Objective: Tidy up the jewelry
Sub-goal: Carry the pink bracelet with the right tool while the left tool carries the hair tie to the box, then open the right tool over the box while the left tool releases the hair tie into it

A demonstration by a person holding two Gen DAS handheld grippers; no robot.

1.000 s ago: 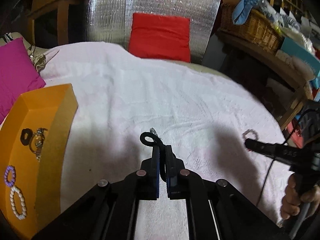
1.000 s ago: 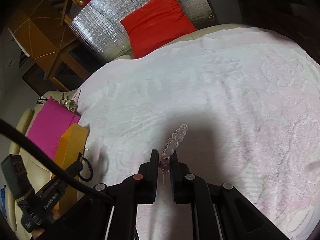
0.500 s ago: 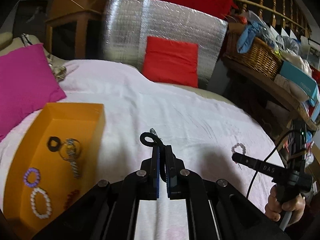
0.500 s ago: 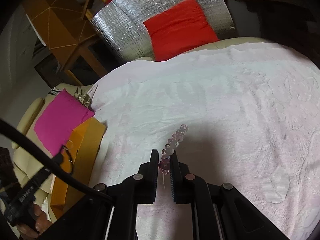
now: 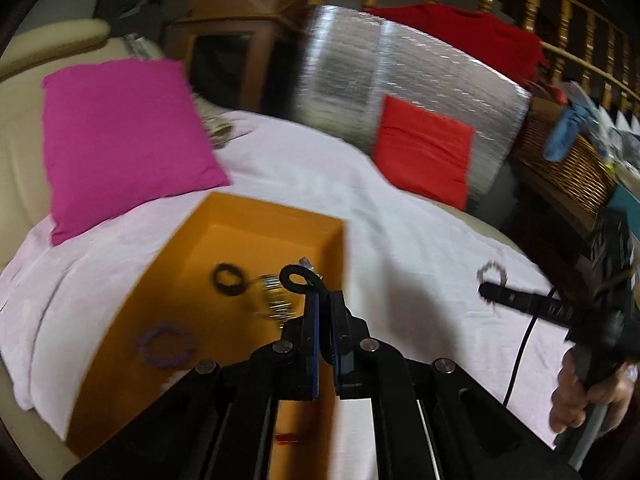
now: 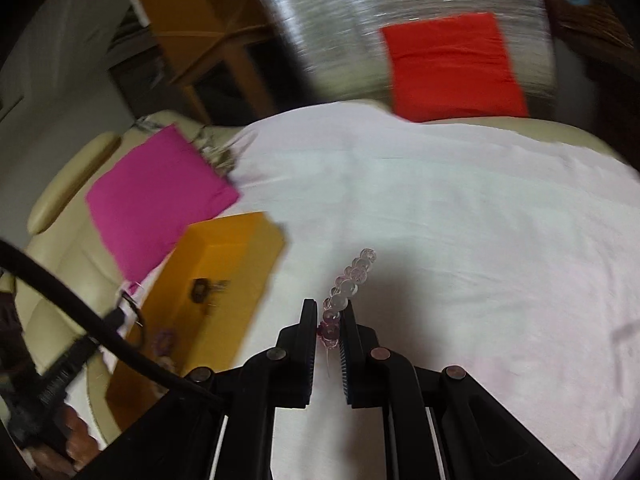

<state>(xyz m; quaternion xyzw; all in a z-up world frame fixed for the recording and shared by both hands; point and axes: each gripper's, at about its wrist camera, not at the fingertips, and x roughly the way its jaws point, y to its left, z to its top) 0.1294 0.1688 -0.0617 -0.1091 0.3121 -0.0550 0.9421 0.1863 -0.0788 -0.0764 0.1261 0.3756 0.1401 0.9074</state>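
My left gripper (image 5: 325,300) is shut on a black cord loop with a small silver piece (image 5: 298,278) and holds it above the right side of the orange box (image 5: 256,216). Inside the box lie a black ring (image 5: 228,279), a metal keyring piece (image 5: 276,300) and a purple bead bracelet (image 5: 165,345). My right gripper (image 6: 327,312) is shut on a clear pink bead bracelet (image 6: 352,276) and holds it above the white blanket (image 6: 460,216), right of the box (image 6: 224,264). That gripper and its bracelet (image 5: 493,274) also show in the left wrist view.
A magenta pillow (image 5: 120,136) lies behind the box on the left. A red cushion (image 5: 424,156) leans on a silver foil panel (image 5: 400,80) at the back. A wicker basket (image 5: 568,160) stands on a shelf at the right.
Both grippers have swung left toward the orange box. The left gripper with the black loop is now over the box; the right gripper still carries the bead bracelet.
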